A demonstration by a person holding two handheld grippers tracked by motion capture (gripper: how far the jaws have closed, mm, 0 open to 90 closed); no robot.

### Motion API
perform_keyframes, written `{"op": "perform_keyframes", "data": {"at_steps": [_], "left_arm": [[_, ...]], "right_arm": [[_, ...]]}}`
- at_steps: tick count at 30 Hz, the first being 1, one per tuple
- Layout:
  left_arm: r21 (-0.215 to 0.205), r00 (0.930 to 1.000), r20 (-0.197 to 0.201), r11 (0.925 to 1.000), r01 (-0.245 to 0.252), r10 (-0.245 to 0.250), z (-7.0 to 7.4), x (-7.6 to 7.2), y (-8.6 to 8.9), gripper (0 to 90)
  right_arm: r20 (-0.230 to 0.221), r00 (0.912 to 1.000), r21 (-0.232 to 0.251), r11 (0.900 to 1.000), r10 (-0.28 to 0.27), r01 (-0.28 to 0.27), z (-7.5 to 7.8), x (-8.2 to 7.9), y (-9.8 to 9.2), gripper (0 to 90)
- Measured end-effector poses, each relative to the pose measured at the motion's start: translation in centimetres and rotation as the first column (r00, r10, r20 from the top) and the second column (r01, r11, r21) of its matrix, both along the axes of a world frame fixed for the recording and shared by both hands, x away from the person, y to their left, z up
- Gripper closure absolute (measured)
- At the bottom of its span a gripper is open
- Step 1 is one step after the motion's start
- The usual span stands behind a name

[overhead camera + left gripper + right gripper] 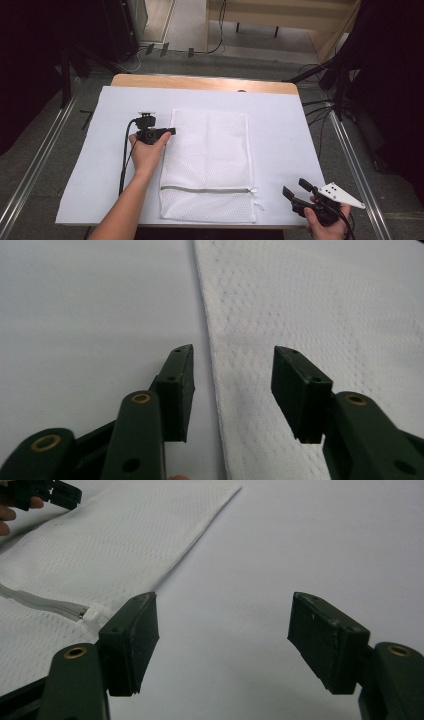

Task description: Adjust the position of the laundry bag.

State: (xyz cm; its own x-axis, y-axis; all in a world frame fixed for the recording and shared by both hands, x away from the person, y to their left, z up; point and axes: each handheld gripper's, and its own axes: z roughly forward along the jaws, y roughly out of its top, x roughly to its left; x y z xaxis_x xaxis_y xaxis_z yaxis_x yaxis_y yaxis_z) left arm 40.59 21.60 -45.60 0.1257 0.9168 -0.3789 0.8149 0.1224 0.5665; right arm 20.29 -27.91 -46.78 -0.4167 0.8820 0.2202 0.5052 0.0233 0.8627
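A white mesh laundry bag (207,162) lies flat in the middle of the table, its grey zipper (205,189) running across near the front end. My left gripper (170,131) hovers at the bag's left edge near the far end. In the left gripper view its jaws stand open (232,377) astride that edge of the bag (310,305). My right gripper (295,187) is open near the front right corner, off the bag. In the right gripper view (222,635) the zipper's end (82,612) lies just left of its left jaw.
A white sheet (285,135) covers the wooden table (200,81). Metal rails (350,155) run along both sides on the floor, and cables trail at the right and back. Bare sheet surrounds the bag on every side.
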Motion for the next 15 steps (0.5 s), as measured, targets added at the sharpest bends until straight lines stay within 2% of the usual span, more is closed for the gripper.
{"op": "perform_keyframes", "data": {"at_steps": [2, 3, 5, 6, 8, 9, 10, 11, 12, 13, 14, 15], "left_arm": [[0.067, 0.9996, 0.0, 0.9973, 0.028, -0.028, 0.2, 0.0, -0.6, 59.7], [0.115, 0.9986, 0.005, 0.9921, 0.051, -0.052, 0.2, -0.1, -1.2, 61.1], [0.202, 0.9955, 0.011, 0.9753, 0.089, -0.094, 0.3, -0.3, -2.2, 62.1], [0.233, 0.9949, 0.013, 0.968, 0.094, -0.1, 0.3, -0.4, -2.6, 64.1], [0.298, 0.9928, 0.005, 0.9478, 0.112, -0.119, 0.5, -0.5, -3.1, 69.2], [0.319, 0.9922, 0.006, 0.9406, 0.116, -0.124, 0.5, -0.5, -3.3, 72.3], [0.347, 0.9905, 0.014, 0.9297, 0.124, -0.137, 0.4, -0.6, -3.5, 76.4], [0.356, 0.988, 0.013, 0.9242, 0.139, -0.154, 0.4, -0.6, -3.5, 79.8], [0.338, 0.9864, 0.004, 0.9287, 0.153, -0.164, 0.5, -0.6, -3.4, 86.2], [0.335, 0.9851, -0.001, 0.9281, 0.162, -0.172, 0.5, -0.6, -3.4, 89.9], [0.338, 0.9833, -0.003, 0.9254, 0.172, -0.182, 0.6, -0.5, -3.4, 90.0], [0.335, 0.983, -0.006, 0.926, 0.175, -0.184, 0.6, -0.5, -3.3, 90.0]], "right_arm": [[0.002, 1.0, -0.001, 1.0, 0.003, -0.003, 0.0, 0.0, 0.0, 29.2], [-0.001, 1.0, 0.0, 1.0, 0.002, -0.002, 0.0, 0.0, 0.0, 29.2], [-0.003, 1.0, -0.003, 1.0, 0.003, -0.003, -0.1, 0.1, 0.0, 29.2], [-0.004, 1.0, -0.002, 1.0, 0.004, -0.004, -0.1, 0.1, 0.1, 29.2], [-0.007, 0.9999, -0.005, 1.0, 0.007, -0.007, -0.1, 0.1, 0.2, 29.2], [-0.006, 0.9999, -0.008, 1.0, 0.008, -0.008, -0.1, 0.1, 0.3, 29.2], [-0.006, 0.9999, -0.009, 1.0, 0.011, -0.011, -0.1, 0.1, 0.4, 29.2], [-0.004, 0.9999, -0.015, 1.0, 0.012, -0.012, -0.1, 0.1, 0.5, 29.2], [-0.008, 0.9999, -0.013, 1.0, 0.013, -0.013, -0.1, 0.1, 0.6, 29.1], [-0.007, 0.9999, -0.013, 1.0, 0.014, -0.014, -0.1, 0.1, 0.6, 29.2], [-0.006, 0.9999, -0.015, 1.0, 0.014, -0.014, -0.2, 0.1, 0.7, 29.2], [-0.008, 0.9999, -0.017, 1.0, 0.013, -0.014, -0.2, 0.1, 0.7, 29.1]]}}
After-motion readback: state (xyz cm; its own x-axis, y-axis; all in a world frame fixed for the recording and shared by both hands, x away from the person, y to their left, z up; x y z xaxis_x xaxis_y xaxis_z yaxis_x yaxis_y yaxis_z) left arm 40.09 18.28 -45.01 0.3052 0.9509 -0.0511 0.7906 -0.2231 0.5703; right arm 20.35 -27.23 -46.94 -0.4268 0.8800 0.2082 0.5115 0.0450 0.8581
